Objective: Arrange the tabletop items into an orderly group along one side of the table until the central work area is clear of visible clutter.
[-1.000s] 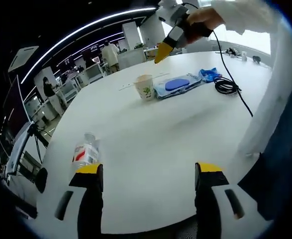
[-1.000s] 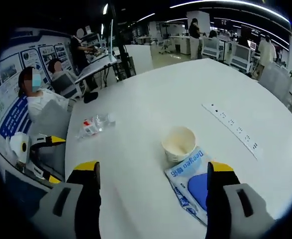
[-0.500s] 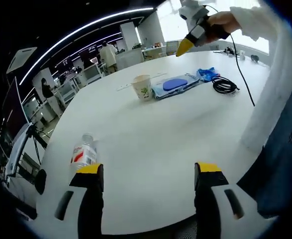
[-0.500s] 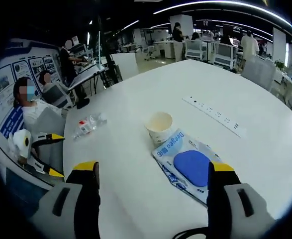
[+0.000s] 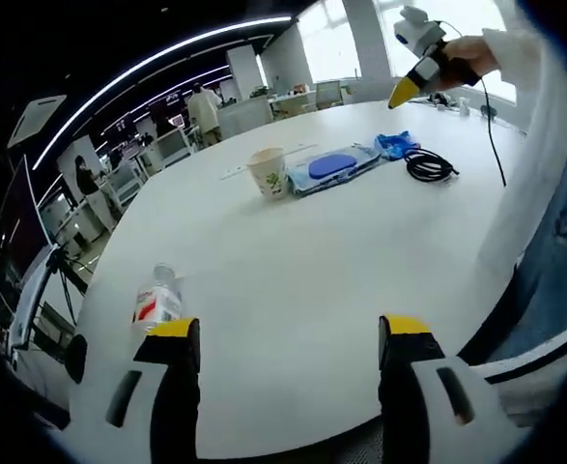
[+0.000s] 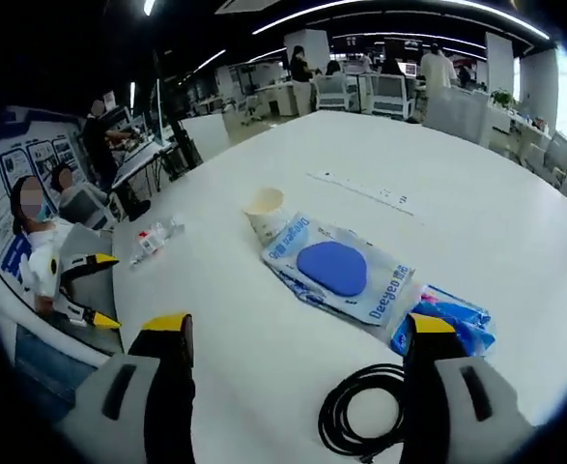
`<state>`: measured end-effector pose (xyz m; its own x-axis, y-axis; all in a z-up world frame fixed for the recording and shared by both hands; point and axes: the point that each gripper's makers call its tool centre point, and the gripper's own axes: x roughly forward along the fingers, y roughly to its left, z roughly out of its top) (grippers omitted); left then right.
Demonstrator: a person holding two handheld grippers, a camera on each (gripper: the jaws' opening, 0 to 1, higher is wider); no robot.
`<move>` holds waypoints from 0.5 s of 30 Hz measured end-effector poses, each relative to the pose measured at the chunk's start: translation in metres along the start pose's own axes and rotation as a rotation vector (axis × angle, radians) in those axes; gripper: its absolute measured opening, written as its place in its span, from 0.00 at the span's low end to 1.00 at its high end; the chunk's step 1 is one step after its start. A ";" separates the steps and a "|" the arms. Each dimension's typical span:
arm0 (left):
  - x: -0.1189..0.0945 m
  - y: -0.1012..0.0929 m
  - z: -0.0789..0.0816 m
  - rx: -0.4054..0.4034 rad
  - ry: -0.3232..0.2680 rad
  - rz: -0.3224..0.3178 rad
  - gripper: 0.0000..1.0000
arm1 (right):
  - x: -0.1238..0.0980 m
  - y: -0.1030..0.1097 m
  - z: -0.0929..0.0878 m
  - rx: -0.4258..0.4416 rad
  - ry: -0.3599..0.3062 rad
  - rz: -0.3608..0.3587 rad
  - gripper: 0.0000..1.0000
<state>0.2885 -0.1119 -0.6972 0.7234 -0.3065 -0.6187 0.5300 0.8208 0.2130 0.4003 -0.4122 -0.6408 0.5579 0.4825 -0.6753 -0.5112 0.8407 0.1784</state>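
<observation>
Round white surface [image 5: 293,261], wide and mostly bare, in big open-plan office: ceiling light strips, desks, chairs, people in background. Paper cup [image 5: 267,172] upright toward far side, touching pale-blue wipes pack [image 5: 329,167] lying flat beside it. Small blue packet [image 5: 396,144] just past pack; coiled black cable [image 5: 429,166] near packet. Plastic bottle [image 5: 156,300] on its side, well apart from the rest, close to surface edge. White power strip [image 6: 360,190] flat beyond cup.

Left gripper [image 5: 290,336] spread wide, holding nothing, low over near edge. Right gripper [image 6: 297,338] likewise spread and empty, above cable, with wipes pack and packet just ahead.
</observation>
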 end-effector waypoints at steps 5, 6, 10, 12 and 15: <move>-0.001 -0.005 0.002 0.017 0.002 -0.010 0.78 | -0.014 -0.009 -0.018 0.058 -0.006 -0.028 0.90; -0.001 -0.005 0.002 0.019 0.004 -0.012 0.78 | -0.017 -0.011 -0.022 0.066 -0.007 -0.032 0.90; 0.001 -0.006 -0.001 0.021 0.014 -0.022 0.78 | -0.027 -0.020 -0.032 0.101 -0.019 -0.060 0.89; 0.002 -0.007 -0.002 0.027 0.016 -0.028 0.78 | -0.031 -0.021 -0.038 0.115 -0.022 -0.067 0.89; 0.002 -0.008 -0.004 0.030 0.026 -0.030 0.78 | -0.033 -0.022 -0.047 0.135 -0.018 -0.070 0.89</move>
<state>0.2843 -0.1170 -0.7035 0.6951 -0.3179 -0.6448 0.5650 0.7962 0.2165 0.3620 -0.4580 -0.6559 0.6013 0.4249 -0.6767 -0.3791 0.8972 0.2265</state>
